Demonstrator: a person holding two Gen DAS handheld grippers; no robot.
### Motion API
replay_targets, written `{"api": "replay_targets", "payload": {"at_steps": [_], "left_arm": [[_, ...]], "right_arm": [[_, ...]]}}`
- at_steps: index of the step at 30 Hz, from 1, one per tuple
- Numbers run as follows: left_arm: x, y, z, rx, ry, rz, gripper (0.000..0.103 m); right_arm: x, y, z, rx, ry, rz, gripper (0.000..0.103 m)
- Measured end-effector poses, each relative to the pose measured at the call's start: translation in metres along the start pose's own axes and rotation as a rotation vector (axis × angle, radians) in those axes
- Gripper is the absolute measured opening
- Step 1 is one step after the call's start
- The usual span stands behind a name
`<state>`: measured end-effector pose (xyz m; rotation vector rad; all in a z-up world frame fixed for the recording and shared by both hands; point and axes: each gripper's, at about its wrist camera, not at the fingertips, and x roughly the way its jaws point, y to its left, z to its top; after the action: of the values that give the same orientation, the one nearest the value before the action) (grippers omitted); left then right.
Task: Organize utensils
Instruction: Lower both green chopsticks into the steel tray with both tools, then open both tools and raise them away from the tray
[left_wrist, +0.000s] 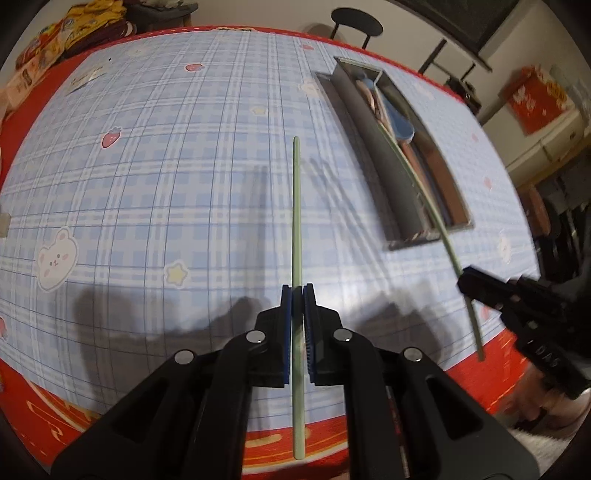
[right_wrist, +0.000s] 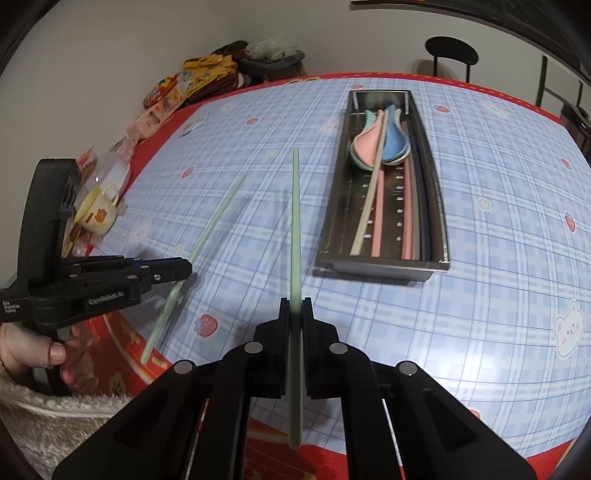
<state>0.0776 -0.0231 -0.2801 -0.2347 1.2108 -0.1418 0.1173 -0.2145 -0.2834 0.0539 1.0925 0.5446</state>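
Note:
My left gripper (left_wrist: 297, 291) is shut on a pale green chopstick (left_wrist: 296, 206) and holds it above the plaid tablecloth. My right gripper (right_wrist: 295, 304) is shut on a second green chopstick (right_wrist: 295, 221), also above the table. Each gripper shows in the other's view: the right gripper (left_wrist: 466, 277) with its chopstick (left_wrist: 424, 192) reaching over the tray, the left gripper (right_wrist: 186, 267) with its chopstick (right_wrist: 214, 218). A long metal tray (right_wrist: 439, 236) holds pink and blue spoons (right_wrist: 373, 142) and beige and pink chopsticks (right_wrist: 369, 199). The tray also shows in the left wrist view (left_wrist: 402, 221).
Snack packets (right_wrist: 199, 77) and a yellow-rimmed mug (right_wrist: 98, 208) crowd the table's left side. A black chair (right_wrist: 450, 51) stands beyond the far edge. The red table border (left_wrist: 491, 369) marks the near edge.

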Motion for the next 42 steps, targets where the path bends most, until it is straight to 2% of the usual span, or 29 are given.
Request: {"api": "replay_targets", "payload": {"at_steps": [5,11,15,21,33,34,36,37,38,39,41,42], "left_arm": [[-0.010,-0.008,0.028,-0.056,-0.038,-0.116,0.010],[0.001,-0.046,0.074,-0.058,-0.061,-0.234,0.010],[0.021,-0.071,0.106,-0.026,-0.062,-0.254,0.010],[0.055,-0.080,0.137,-0.074,-0.017,-0.275,0.010],[0.096,-0.072,0.150,-0.132,0.041,-0.247,0.012],[0.096,-0.072,0.151,-0.128,0.036,-0.238,0.024],[0.090,-0.070,0.154,-0.123,0.012,-0.247,0.035],[0.085,-0.069,0.155,-0.117,0.003,-0.246,0.039],[0.080,-0.067,0.155,-0.110,-0.004,-0.241,0.041],[0.072,-0.066,0.157,-0.095,-0.020,-0.226,0.048],[0.055,-0.062,0.159,-0.071,-0.060,-0.198,0.057],[0.046,-0.060,0.160,-0.058,-0.080,-0.179,0.063]], "right_arm": [[-0.004,-0.022,0.013,0.093,-0.021,-0.007,0.007],[-0.008,-0.057,0.046,0.240,-0.076,-0.017,0.007],[-0.006,-0.066,0.057,0.270,-0.090,-0.029,0.007],[0.012,-0.084,0.077,0.299,-0.071,-0.066,0.007],[0.039,-0.097,0.096,0.278,-0.011,-0.107,0.008],[0.039,-0.096,0.098,0.276,-0.013,-0.115,0.010],[0.038,-0.094,0.101,0.263,-0.020,-0.131,0.025],[0.036,-0.093,0.101,0.257,-0.025,-0.134,0.040],[0.032,-0.092,0.102,0.251,-0.034,-0.145,0.048],[0.029,-0.091,0.103,0.246,-0.043,-0.153,0.050],[0.017,-0.087,0.104,0.223,-0.059,-0.179,0.066],[0.004,-0.085,0.106,0.200,-0.078,-0.213,0.069]]}}
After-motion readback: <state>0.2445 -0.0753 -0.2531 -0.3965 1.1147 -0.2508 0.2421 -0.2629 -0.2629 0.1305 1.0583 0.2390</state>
